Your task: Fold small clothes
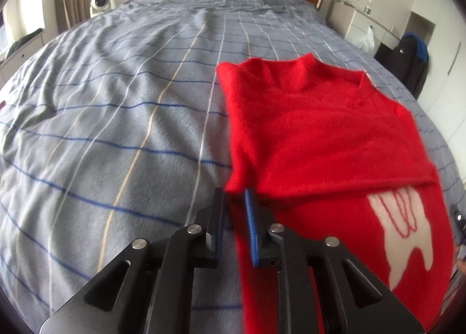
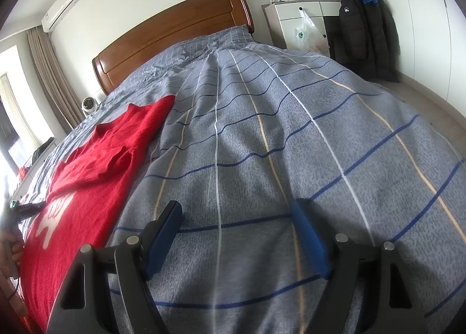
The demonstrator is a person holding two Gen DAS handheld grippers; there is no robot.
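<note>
A small red sweater (image 1: pixel 320 136) with a white tooth-like motif lies on the grey checked bedspread (image 1: pixel 116 130), its sleeves folded across the body. My left gripper (image 1: pixel 236 197) is nearly closed, its jaws pinching the sweater's left edge at the folded sleeve. In the right wrist view the sweater (image 2: pixel 96 165) lies at the left. My right gripper (image 2: pixel 237 211) is open and empty, over bare bedspread (image 2: pixel 291 130) to the right of the sweater.
A wooden headboard (image 2: pixel 174 31) stands at the far end. A white dresser (image 2: pixel 297 19) with a plastic bag and a dark jacket (image 2: pixel 364 28) stand right of the bed. A small white fan (image 1: pixel 100 3) sits left of the headboard.
</note>
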